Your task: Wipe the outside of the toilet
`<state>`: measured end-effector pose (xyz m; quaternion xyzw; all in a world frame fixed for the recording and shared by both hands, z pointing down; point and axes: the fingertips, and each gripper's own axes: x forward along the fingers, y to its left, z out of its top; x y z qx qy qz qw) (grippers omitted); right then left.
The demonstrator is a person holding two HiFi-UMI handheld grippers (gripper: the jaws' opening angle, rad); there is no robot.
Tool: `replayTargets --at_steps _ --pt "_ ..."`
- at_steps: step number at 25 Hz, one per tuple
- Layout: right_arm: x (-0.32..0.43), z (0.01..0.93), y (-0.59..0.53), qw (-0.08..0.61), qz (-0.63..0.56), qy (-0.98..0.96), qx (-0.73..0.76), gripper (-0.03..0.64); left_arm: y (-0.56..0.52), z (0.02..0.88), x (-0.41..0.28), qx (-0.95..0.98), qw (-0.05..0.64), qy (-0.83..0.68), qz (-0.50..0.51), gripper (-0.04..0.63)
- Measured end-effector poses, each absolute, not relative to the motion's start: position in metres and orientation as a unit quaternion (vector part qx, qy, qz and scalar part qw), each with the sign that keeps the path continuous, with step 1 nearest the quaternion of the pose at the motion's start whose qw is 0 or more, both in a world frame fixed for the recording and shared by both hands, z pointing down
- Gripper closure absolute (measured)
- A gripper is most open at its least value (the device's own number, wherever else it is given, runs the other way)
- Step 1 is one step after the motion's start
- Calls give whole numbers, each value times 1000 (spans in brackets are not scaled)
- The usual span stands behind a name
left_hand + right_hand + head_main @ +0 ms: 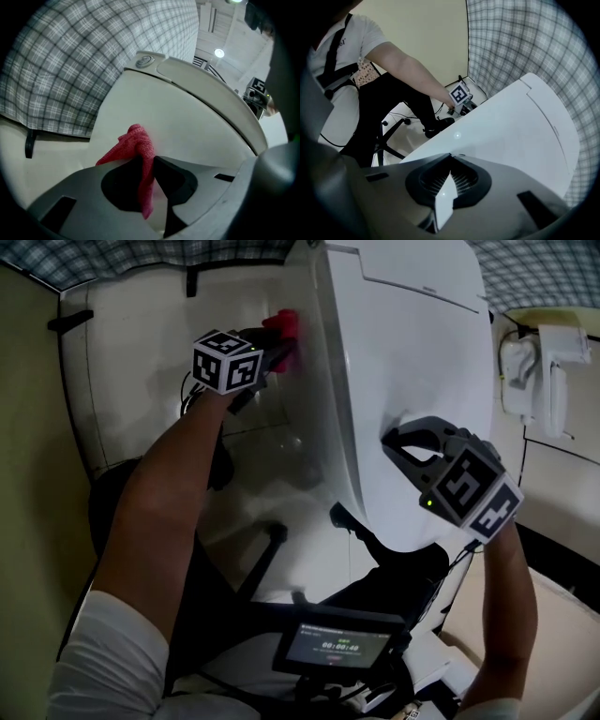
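Our left hand-held gripper (147,159) clenches a red cloth (136,143) at the white side of the toilet (187,117). Our right hand-held gripper (449,158), jaws together and empty, points down at the closed lid (511,126).

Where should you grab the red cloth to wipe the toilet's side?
Pinch the red cloth at its bunched middle fold, as the left tool does now, coming in level towards the toilet wall. It is soft and crumpled, so a mid-fold pinch leaves a wad poking past the tips to rub, probably keeping the tool off it.
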<state>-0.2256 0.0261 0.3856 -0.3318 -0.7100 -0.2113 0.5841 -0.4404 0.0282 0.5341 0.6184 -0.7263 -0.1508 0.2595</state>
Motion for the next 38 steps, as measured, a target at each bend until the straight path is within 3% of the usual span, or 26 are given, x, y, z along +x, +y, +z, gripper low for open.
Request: replayTargets --at_steps 16,27,38 --pt "-227 386 22 572 -232 -716 -326 607 43 536 -336 661 273 -686 -136 526" --pt "-228 385 24 577 -237 -713 -321 607 57 541 -253 640 305 -681 -187 526" --pt "-227 387 23 587 -254 -701 -315 607 64 535 -182 711 289 -626 -140 526"
